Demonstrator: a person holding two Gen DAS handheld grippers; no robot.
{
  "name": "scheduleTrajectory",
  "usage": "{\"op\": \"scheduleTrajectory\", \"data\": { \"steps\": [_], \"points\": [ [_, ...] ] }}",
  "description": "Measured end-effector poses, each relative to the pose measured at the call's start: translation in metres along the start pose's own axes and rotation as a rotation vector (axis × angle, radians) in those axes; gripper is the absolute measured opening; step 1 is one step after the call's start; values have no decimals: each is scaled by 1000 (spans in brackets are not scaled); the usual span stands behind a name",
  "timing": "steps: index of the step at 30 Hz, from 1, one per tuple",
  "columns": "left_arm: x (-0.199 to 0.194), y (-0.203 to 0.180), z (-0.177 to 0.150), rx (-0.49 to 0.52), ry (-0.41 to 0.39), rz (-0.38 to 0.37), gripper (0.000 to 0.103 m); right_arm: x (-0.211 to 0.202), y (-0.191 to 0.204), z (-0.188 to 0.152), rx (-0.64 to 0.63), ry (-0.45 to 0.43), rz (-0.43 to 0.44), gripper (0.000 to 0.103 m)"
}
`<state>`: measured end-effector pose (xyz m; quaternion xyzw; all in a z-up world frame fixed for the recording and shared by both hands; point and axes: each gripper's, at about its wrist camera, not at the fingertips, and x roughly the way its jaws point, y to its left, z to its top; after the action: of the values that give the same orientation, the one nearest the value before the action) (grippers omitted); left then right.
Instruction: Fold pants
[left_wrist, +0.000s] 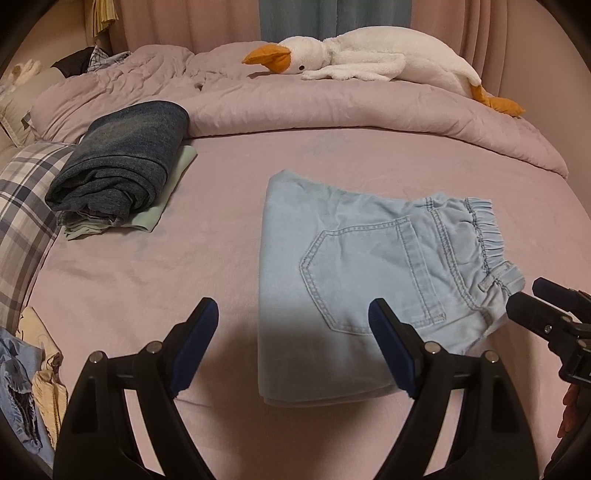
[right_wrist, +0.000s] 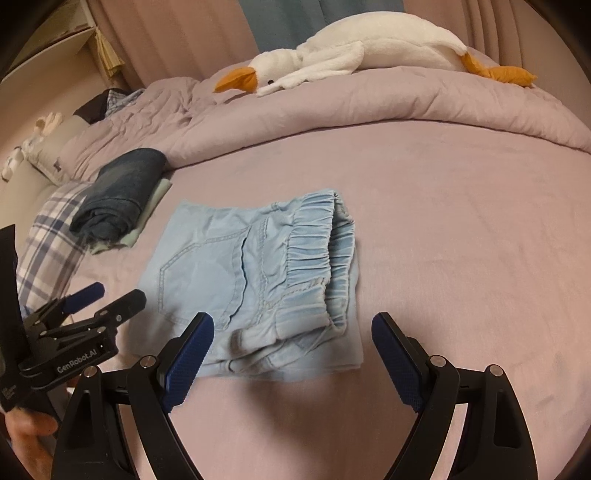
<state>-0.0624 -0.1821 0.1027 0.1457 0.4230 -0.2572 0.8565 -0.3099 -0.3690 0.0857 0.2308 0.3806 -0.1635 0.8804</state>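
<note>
Light blue denim pants lie folded into a compact rectangle on the pink bed sheet, back pocket up, elastic waistband at the right. They also show in the right wrist view. My left gripper is open and empty, just in front of the pants' near edge. My right gripper is open and empty, its left finger over the pants' near edge. The right gripper also shows at the right edge of the left wrist view. The left gripper shows at the left of the right wrist view.
A stack of folded clothes, dark jeans on a pale green garment, sits at the back left. A plaid pillow lies at the left edge. A rolled pink duvet with a white plush goose lines the back.
</note>
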Motion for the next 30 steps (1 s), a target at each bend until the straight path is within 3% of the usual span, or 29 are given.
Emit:
{"op": "scheduleTrajectory", "data": {
  "steps": [19, 23, 30],
  "points": [
    [-45, -5, -9, 12, -64, -18, 84, -35, 15, -12, -30, -63, -10, 87],
    [-58, -5, -14, 2, -85, -23, 94, -47, 20, -16, -44, -82, -16, 87],
    [-83, -4, -23, -6, -118, -37, 94, -69, 31, -26, -84, -119, -40, 87]
  ]
}}
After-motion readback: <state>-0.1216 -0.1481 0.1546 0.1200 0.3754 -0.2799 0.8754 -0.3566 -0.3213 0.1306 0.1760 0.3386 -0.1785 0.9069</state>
